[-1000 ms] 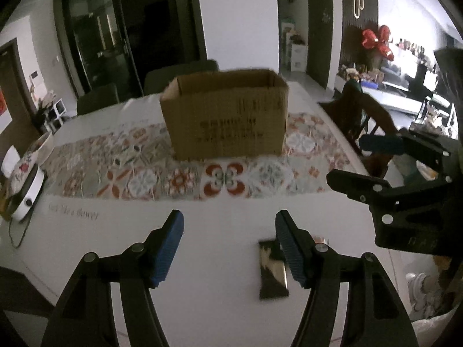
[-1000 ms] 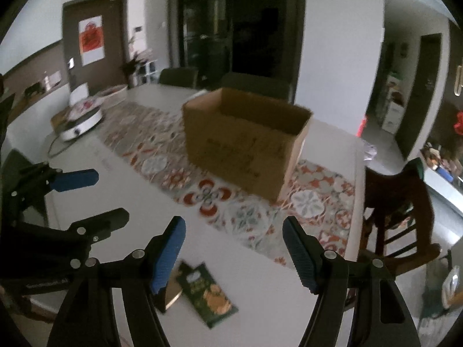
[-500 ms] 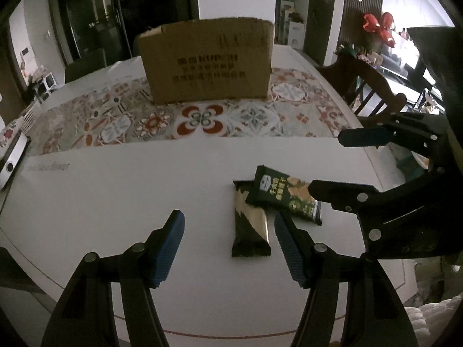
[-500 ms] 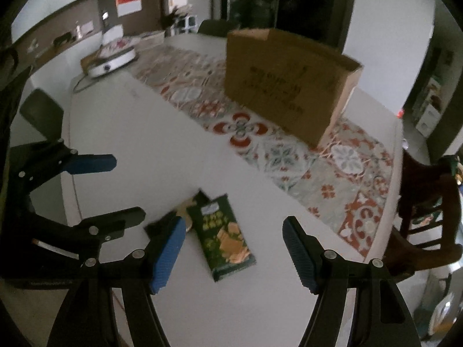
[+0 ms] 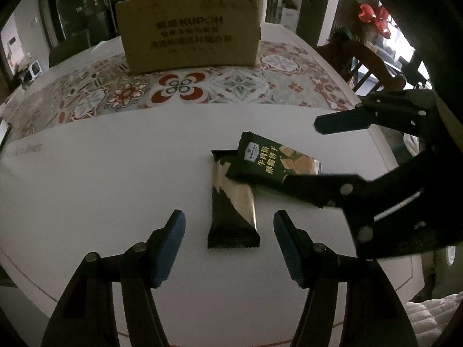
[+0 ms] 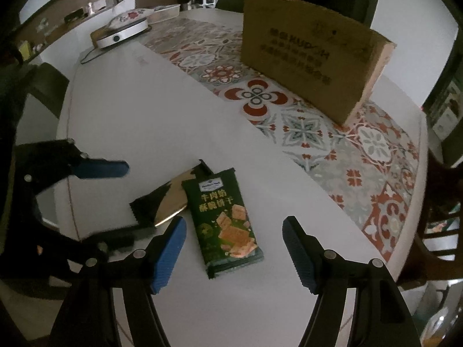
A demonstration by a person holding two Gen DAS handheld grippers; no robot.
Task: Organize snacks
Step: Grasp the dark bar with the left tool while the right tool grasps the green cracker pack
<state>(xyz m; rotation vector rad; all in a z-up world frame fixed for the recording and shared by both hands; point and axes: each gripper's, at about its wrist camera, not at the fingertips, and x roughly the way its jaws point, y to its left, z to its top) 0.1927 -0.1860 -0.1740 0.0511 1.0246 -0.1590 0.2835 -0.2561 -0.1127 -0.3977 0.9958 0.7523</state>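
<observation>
While both grippers are hovering with jaws apart and empty, the dark bar point(image 5: 233, 211) is lying flat on the counter point(image 5: 101, 188), the green packet point(image 6: 224, 219) overlapping its 1 o'clock corner. Both wrappers are looking light, crinkly and slippery; gripping across the narrow width appears soundest.

The green cracker packet point(image 5: 270, 162) hides the upper corner of the dark snack bar point(image 5: 233, 211); the right hand-held gripper point(image 5: 306, 153) covers the packet's far end.

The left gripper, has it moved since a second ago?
Yes. The left gripper has come down toward the table: the cardboard box slid up the left wrist view, and the dark snack bar now lies between its open fingers.
</observation>
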